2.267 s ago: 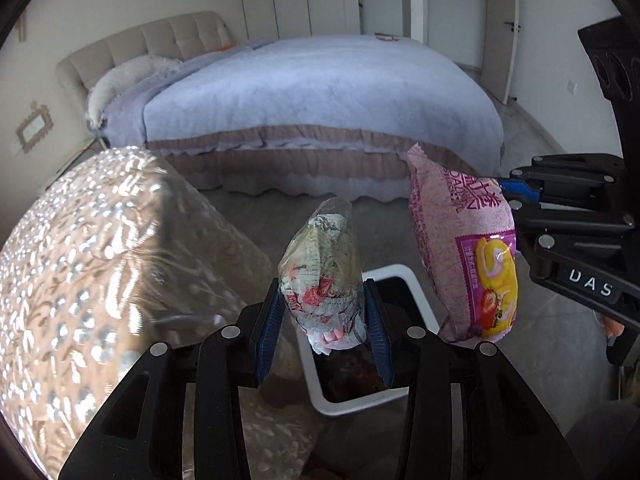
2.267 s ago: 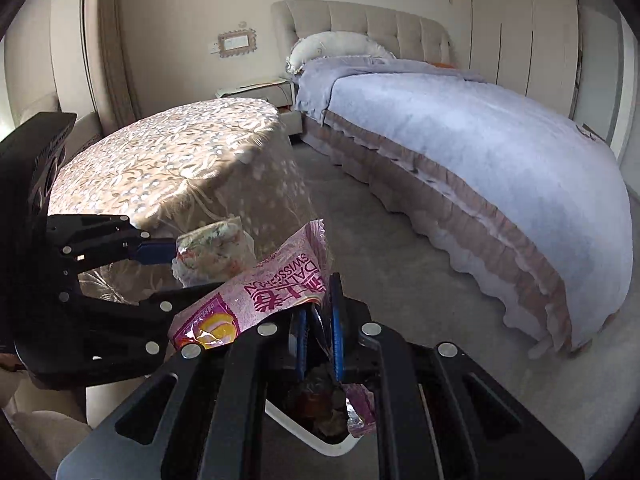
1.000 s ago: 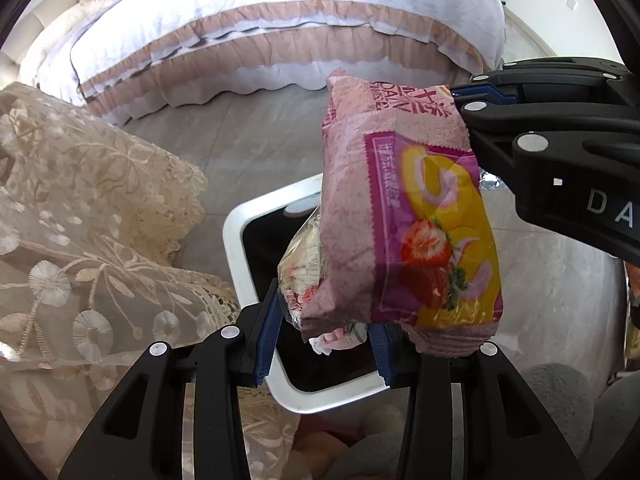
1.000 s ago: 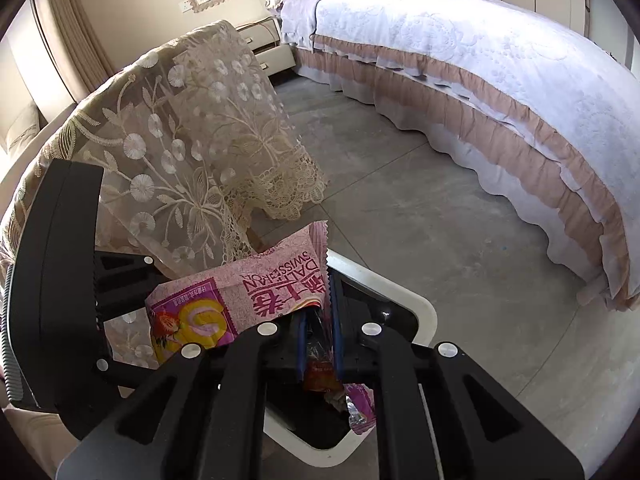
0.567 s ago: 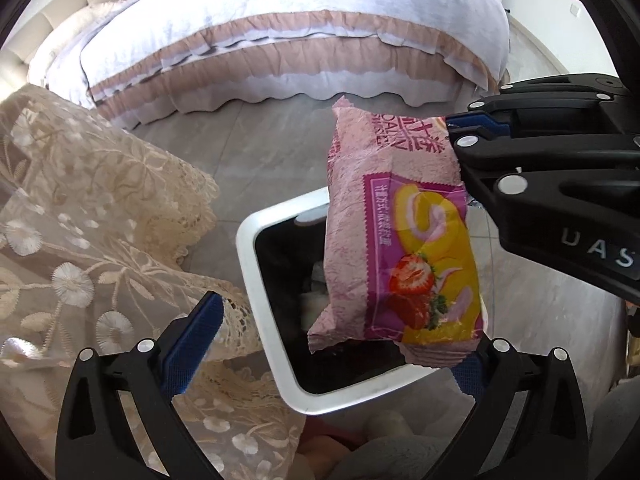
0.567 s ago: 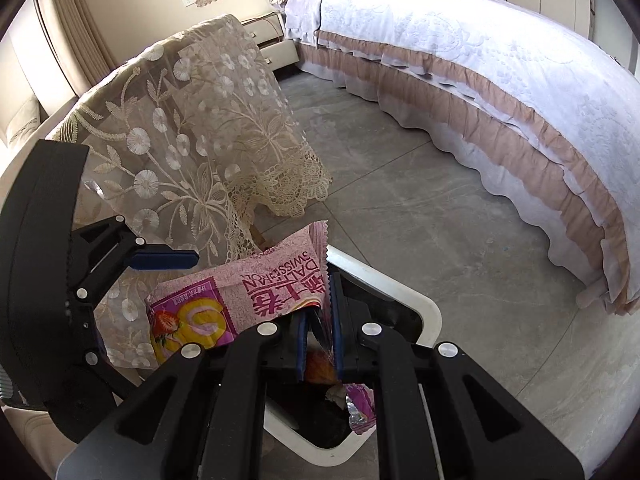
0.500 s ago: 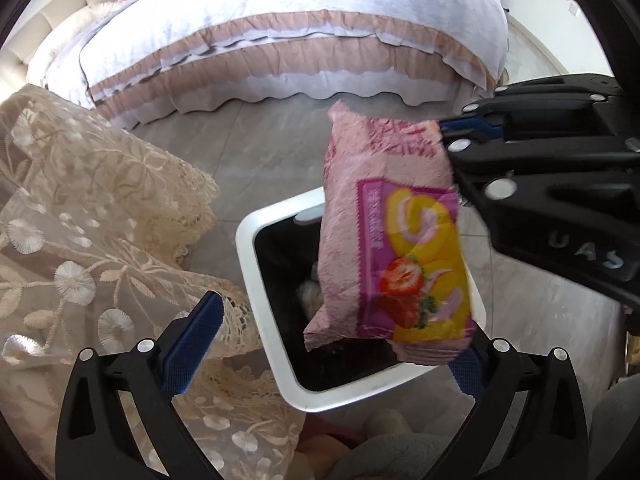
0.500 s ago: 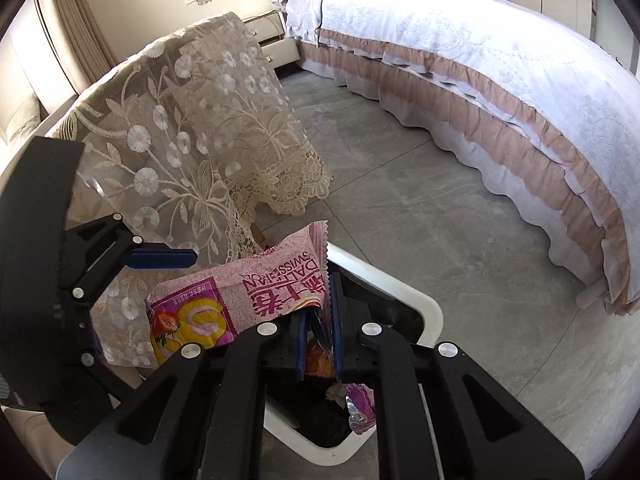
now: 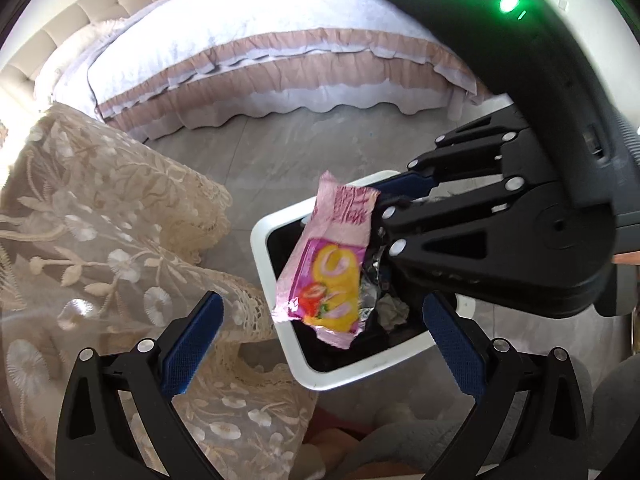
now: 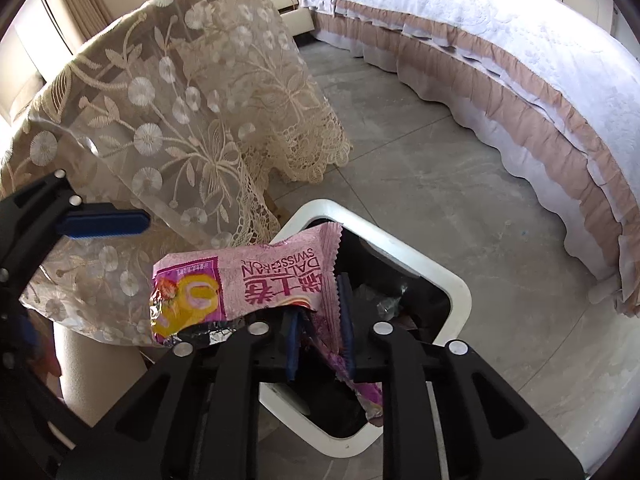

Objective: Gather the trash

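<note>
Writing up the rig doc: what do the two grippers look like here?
Left gripper and right gripper look alike: black plastic linkage arms with silver screw heads, jaws lined with ribbed blue pads. The right one's curved black housing carries a lit green LED.

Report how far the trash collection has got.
Done: the left gripper is open and empty, and wrappers already lie in the white bin. In hand: the right gripper has just been opening, with the pink snack wrapper between its pads above the bin. Left: the wrapper has to fall clear into the bin. No other trash shows on the floor.
</note>
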### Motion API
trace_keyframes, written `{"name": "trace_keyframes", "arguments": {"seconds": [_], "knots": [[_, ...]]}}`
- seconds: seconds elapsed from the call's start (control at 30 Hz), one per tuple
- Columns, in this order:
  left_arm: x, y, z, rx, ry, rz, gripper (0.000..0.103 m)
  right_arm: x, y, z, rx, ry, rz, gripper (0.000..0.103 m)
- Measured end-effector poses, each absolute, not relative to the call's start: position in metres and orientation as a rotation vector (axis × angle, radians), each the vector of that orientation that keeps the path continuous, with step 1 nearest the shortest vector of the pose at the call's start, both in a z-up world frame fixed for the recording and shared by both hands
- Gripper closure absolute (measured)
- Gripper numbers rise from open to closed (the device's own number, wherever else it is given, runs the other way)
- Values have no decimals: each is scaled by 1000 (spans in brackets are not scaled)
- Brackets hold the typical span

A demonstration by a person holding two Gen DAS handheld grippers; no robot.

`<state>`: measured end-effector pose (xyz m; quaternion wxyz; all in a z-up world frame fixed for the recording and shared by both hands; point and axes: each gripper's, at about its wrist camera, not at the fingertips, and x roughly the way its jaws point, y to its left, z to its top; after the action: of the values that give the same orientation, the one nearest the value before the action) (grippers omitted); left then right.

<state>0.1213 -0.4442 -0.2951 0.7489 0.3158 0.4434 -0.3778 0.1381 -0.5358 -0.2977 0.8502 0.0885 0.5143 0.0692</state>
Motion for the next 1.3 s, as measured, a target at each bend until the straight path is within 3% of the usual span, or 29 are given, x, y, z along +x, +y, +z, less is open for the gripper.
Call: {"name": "trace_keyframes", "arguments": {"seconds": [0.07, 0.2, 0.23, 0.87, 1.3], "knots": [[122, -444, -292, 687, 962, -827, 5, 139, -533, -302, 181, 1104, 155, 48], [118, -441, -289, 695, 949, -832, 5, 143, -532, -311, 204, 1142, 169, 16], [118, -440, -288, 691, 950, -834, 5, 144, -533, -312, 212, 1149, 167, 4], [102, -424, -266, 648, 896, -833, 5, 133, -526, -281, 166, 1109, 134, 4], [69, -391, -203, 565, 712, -831, 5, 96, -506, -182, 65, 874, 89, 4]]}}
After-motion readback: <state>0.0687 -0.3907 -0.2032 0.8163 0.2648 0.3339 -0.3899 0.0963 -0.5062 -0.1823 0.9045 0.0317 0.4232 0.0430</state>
